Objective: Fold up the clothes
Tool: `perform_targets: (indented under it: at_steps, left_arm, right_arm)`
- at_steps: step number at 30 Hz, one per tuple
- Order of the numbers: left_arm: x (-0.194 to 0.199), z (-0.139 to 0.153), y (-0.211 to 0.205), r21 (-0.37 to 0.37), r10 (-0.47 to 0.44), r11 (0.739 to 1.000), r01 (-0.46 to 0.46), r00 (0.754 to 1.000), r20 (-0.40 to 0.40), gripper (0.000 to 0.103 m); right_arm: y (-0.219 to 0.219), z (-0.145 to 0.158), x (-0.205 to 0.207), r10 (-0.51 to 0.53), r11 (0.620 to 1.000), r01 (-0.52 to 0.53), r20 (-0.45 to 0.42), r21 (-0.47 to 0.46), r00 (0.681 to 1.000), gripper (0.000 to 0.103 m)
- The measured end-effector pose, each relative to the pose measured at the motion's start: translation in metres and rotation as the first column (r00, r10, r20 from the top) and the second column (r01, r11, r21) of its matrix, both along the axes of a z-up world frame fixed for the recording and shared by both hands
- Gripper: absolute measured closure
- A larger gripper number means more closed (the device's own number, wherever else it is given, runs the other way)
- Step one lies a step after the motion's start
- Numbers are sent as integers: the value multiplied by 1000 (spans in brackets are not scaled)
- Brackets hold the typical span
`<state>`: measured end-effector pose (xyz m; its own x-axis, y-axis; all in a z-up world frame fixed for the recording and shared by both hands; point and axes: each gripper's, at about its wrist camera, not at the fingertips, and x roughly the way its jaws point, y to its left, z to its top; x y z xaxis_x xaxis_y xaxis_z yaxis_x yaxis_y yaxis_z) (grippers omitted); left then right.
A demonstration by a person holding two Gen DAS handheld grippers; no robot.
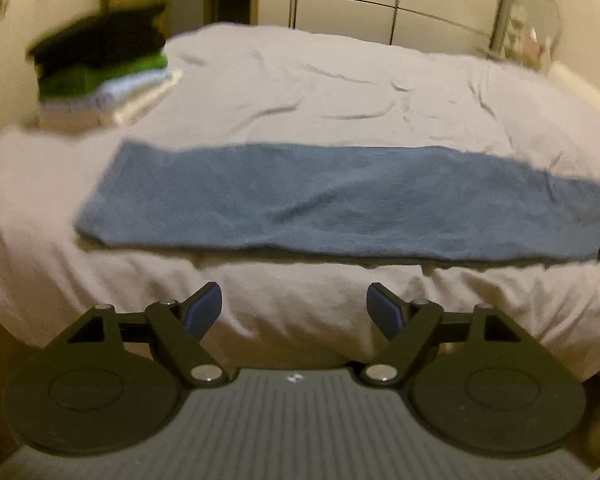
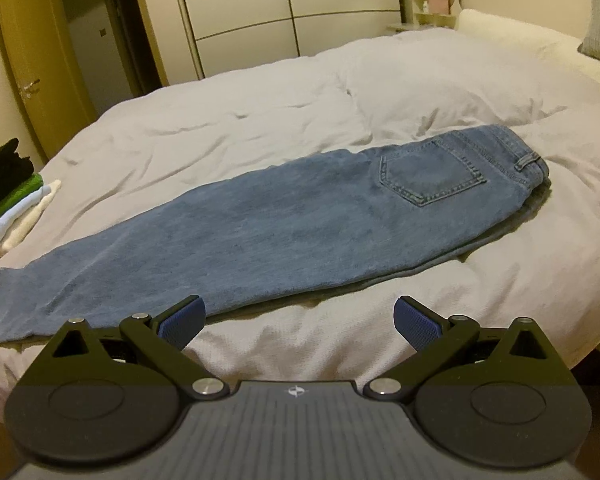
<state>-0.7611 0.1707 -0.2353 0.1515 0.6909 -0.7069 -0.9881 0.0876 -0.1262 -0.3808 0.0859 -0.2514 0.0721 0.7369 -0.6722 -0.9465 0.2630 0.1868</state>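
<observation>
The jeans are laid lengthwise across the bed, waistband to the right, hems to the left. The fingers of the left gripper and right gripper are held apart, with nothing between them.

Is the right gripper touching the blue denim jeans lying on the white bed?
Apart. In the right wrist view the right gripper has its jaws open with only white duvet between them; the jeans lie beyond the fingertips, untouched.

Blue denim jeans, folded lengthwise leg over leg, flat across white duvet; back pocket upward, waistband right, hems left.
</observation>
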Motion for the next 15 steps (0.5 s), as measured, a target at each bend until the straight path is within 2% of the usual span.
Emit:
perform_targets:
  at_steps: [4,8,15]
  left_arm:
    - [-40,-27,14,-77,108,992,-97,984,145,51]
    - [-91,-45,30,-126,254,965,-229,936,245,53]
    - [-158,-65,70,-127,413,909,-397,819,398,53]
  right_arm:
    - [4,-11,11,-21,1000,21,-37,-18,999,0]
    - [20,-24,15,-30,998,27,-53,-51,998,0]
    - [63,-39,8,2,994,-8,-53,-113,999,0]
